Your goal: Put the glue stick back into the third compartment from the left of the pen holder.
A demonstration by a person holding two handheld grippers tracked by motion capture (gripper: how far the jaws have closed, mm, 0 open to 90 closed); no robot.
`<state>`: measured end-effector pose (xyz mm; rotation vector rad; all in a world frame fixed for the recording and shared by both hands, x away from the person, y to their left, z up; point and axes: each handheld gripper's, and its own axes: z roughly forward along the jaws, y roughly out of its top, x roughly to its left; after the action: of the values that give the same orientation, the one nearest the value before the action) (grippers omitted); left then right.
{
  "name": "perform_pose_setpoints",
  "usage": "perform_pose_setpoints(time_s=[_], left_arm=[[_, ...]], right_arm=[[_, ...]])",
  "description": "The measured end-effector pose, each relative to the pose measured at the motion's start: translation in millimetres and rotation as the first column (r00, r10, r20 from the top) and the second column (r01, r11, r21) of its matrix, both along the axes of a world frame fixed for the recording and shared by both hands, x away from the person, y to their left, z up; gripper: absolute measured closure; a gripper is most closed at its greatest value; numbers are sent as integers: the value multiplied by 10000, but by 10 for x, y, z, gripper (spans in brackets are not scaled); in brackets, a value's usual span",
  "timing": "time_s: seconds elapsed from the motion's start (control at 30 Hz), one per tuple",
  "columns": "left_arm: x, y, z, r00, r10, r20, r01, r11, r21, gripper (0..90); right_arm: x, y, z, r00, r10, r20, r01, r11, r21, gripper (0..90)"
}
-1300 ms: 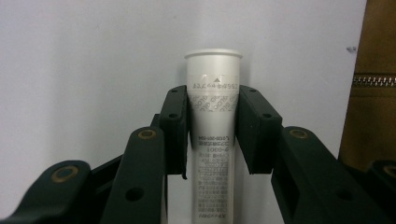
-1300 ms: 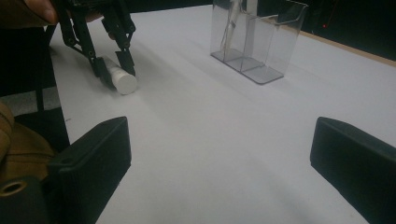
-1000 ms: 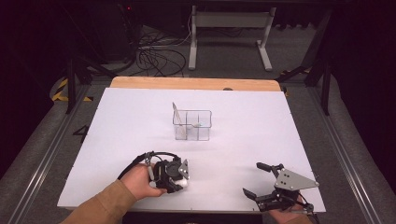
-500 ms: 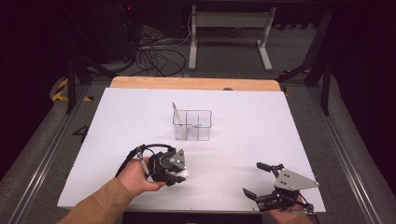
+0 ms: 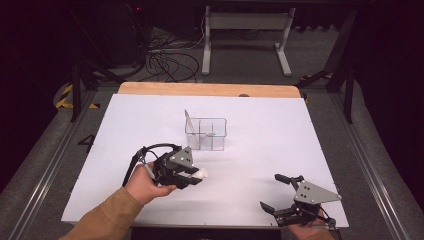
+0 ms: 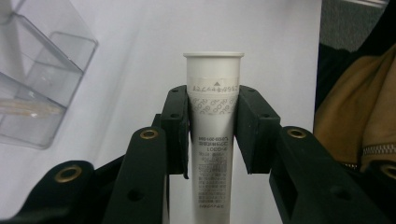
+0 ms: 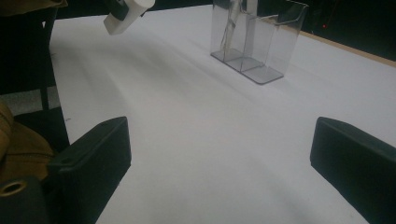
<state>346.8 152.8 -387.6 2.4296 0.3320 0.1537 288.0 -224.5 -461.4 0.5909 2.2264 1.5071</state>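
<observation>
The left gripper (image 5: 192, 176) is clenching a white plastic tube with small printed lettering (image 6: 214, 140), its two black jaws pressing on either side of the tube just below the flanged cap end. In the high view the tube (image 5: 200, 173) is sticking out of the jaws toward 3 o'clock, raised off the white counter (image 5: 260, 150), with the person's left hand (image 5: 145, 182) wrapping the gripper body at about 7 o'clock of the counter's middle. A clear plastic compartmented box (image 5: 207, 133) is standing near the counter's centre, at roughly 1 o'clock from the left gripper and well apart from it; something thin and pale is lying inside it, too faint to identify. In the left gripper view the box (image 6: 37, 88) is sitting at 10 o'clock from the tube. The right gripper (image 5: 280, 192) is resting released near the counter's front edge at 5 o'clock, its jaws spread wide with nothing between them. In the right gripper view the tube's end (image 7: 126, 16) is hanging at 11 o'clock and the box (image 7: 254, 39) at 1 o'clock.
</observation>
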Motion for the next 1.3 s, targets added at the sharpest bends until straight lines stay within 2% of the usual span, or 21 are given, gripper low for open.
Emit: perform_pose_setpoints(time_s=[0.17,0.23,0.47,0.57,0.77,0.97,1.3], left_arm=[[23,12,62,9997,230,112,-225,9986,-486,672],[26,3,77,9992,310,257,-297,9983,-505,672],[35,-2,121,9984,419,386,-389,9964,-755,672],[47,17,156,9978,540,392,-497,9933,-1044,672],[96,48,217,9955,922,198,-875,9813,-1712,671],[149,71,280,9879,1545,103,-1475,9596,-2396,671],[232,94,381,9770,2132,88,-1976,9193,-3405,671]], right_arm=[[-1,1,-1,10000,-11,-22,11,10000,48,57],[-1,1,0,10000,-17,-17,17,10000,22,57],[0,-1,-2,10000,-14,-12,14,10000,36,57],[0,0,-2,10000,-11,-11,11,10000,29,57],[4,-3,-3,10000,16,33,-16,10000,-62,57],[3,-1,-3,10000,4,-4,-4,10000,-13,57],[2,0,-3,10000,-9,-39,10,10000,37,57]])
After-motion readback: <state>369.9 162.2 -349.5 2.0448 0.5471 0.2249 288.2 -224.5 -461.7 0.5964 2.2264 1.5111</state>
